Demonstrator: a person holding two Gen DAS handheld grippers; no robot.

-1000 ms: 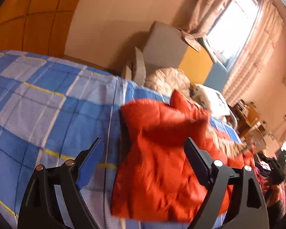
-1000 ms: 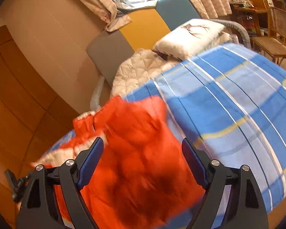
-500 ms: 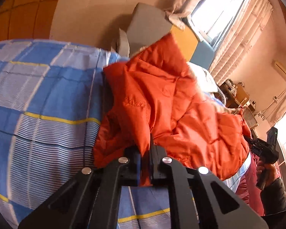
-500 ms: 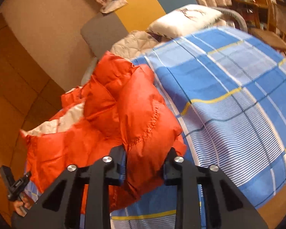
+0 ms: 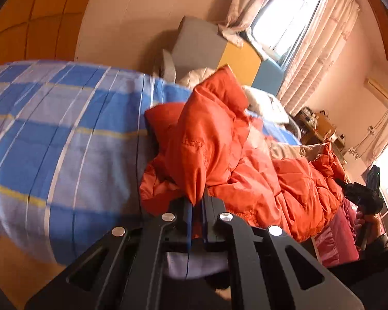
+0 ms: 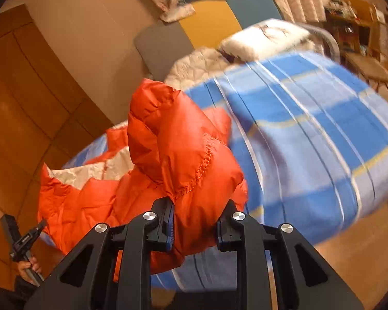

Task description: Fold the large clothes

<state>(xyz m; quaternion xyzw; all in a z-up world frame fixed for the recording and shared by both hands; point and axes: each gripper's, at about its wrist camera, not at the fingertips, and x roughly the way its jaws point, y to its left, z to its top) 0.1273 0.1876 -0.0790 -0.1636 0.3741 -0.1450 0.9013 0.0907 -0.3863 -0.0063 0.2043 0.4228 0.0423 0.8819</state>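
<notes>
A: Start at the fingers. What has the left gripper (image 5: 196,206) got?

B: Its jaws are nearly together, pinching a thin fold of the orange puffer jacket (image 5: 245,175). The cloth rises from the pinch in a peak.

A: And the right gripper (image 6: 196,222)?

B: Clamped on a thicker, padded edge of the same jacket (image 6: 183,160), right by a stitched seam. The jaws stand wider apart because the wad fills them.

A: Where does the rest of the jacket lie?

B: Bunched on the blue checked bedspread (image 5: 64,142), near the edge of the bed, with its pale lining (image 6: 95,170) showing.

A: Anything further out?

B: A white pillow (image 6: 266,38) and quilted blanket (image 6: 194,67) at the head of the bed, curtains (image 5: 318,51) by the window behind.
</notes>
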